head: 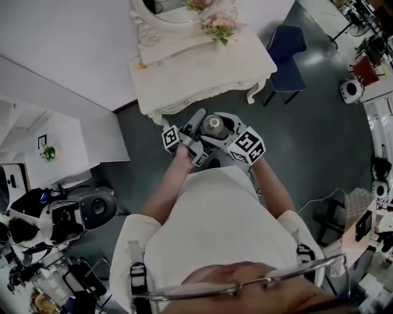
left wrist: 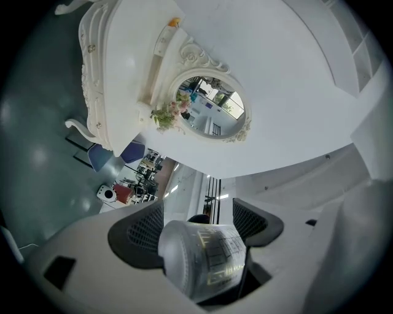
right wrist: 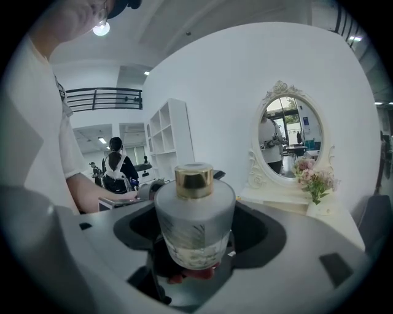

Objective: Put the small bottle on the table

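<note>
The small bottle (head: 213, 124) is frosted grey glass with a gold cap. I hold it in the air at chest height, a short way in front of the white dressing table (head: 202, 67). My left gripper (head: 198, 127) and right gripper (head: 228, 127) meet around it from both sides. In the left gripper view the bottle (left wrist: 202, 257) lies sideways between the dark pads of the left gripper (left wrist: 196, 228). The right gripper view shows the bottle (right wrist: 194, 224) upright, its cap on top, between the pads of the right gripper (right wrist: 196, 232). Both grippers are shut on it.
On the table stand an oval mirror (head: 169, 12) and a pink flower bunch (head: 219, 26). A blue chair (head: 287, 52) is right of the table. A white shelf (head: 37, 141) and dark equipment (head: 73, 214) fill the left. The floor is dark grey.
</note>
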`<state>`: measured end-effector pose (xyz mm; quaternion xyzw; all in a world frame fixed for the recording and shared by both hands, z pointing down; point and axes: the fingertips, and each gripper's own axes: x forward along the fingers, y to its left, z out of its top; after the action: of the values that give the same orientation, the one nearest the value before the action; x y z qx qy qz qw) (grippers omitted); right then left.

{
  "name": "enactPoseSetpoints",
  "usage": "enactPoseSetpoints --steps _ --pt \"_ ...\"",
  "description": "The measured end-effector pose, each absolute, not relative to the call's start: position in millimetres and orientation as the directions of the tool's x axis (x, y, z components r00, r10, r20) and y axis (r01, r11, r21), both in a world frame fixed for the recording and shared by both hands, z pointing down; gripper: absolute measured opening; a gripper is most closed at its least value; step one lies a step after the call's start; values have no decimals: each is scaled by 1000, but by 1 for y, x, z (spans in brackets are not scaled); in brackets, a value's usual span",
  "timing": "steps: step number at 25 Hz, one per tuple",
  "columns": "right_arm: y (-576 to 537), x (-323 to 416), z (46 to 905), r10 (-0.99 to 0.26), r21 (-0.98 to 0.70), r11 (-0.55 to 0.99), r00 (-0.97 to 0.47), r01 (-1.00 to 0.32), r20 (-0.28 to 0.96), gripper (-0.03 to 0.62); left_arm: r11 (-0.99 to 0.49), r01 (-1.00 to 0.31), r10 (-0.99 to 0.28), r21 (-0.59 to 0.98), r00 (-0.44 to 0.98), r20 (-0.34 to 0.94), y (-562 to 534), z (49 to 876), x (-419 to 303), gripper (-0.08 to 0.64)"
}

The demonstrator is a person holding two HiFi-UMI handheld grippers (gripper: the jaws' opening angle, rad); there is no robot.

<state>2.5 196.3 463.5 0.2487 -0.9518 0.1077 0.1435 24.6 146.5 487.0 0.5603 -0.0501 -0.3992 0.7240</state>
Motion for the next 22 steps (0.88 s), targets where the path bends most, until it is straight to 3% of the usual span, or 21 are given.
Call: enactPoseSetpoints --steps 11,22 --pt "175 34 467 -374 -154 885 -867 -440 330 342 36 502 -672 864 653 -351 124 491 53 347" --pt "137 36 473 -382 -172 874 -861 -455 336 341 59 496 -665 866 667 -337 87 498 56 347"
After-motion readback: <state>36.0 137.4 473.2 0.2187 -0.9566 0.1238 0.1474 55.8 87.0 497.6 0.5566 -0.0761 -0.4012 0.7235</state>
